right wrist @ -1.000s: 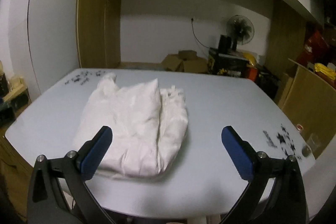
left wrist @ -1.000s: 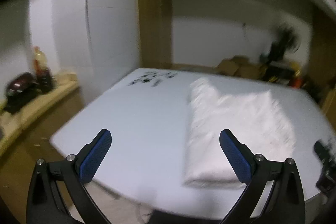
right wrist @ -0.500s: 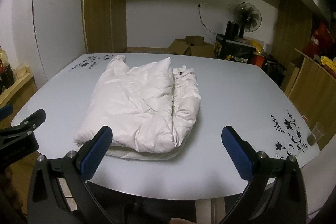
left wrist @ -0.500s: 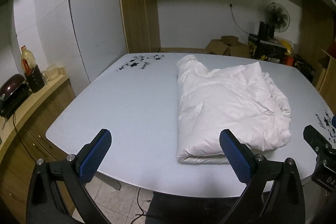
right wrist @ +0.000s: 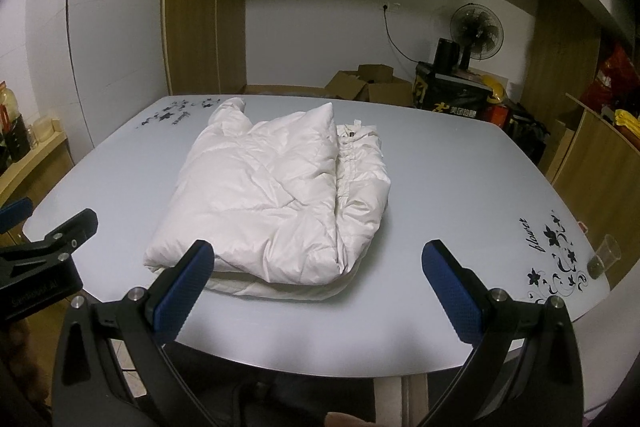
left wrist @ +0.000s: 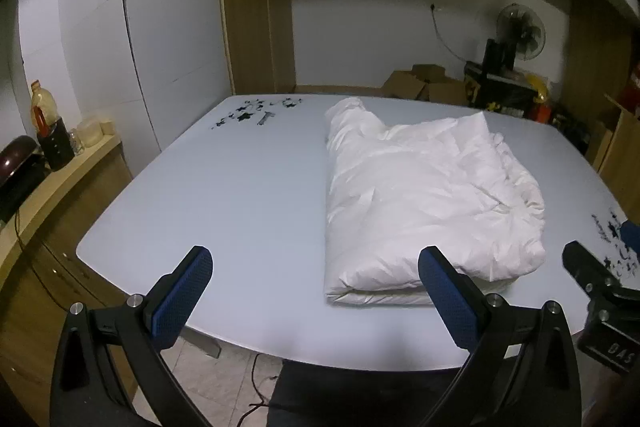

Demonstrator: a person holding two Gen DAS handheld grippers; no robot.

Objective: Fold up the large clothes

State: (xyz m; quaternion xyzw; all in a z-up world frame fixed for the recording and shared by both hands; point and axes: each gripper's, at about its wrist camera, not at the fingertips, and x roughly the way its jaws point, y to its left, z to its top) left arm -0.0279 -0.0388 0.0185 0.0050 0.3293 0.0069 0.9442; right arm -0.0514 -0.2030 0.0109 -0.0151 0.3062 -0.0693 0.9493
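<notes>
With the white puffer jacket [right wrist: 276,203] apparently already folded on the table [right wrist: 460,187], both the left gripper [left wrist: 316,291] and right gripper [right wrist: 320,287] are held spread and empty, so only tidying seems called for.

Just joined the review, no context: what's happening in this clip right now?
A person with a handheld gripper in each hand is folding large clothes. A white puffy jacket lies folded in a compact bundle on the pale table. Neither gripper is touching it: the left gripper and right gripper are both open and empty, held off the near table edge. From how the jacket lies, the fold looks finished or close to it. A small plastic cup stands at the table's right edge.
</notes>
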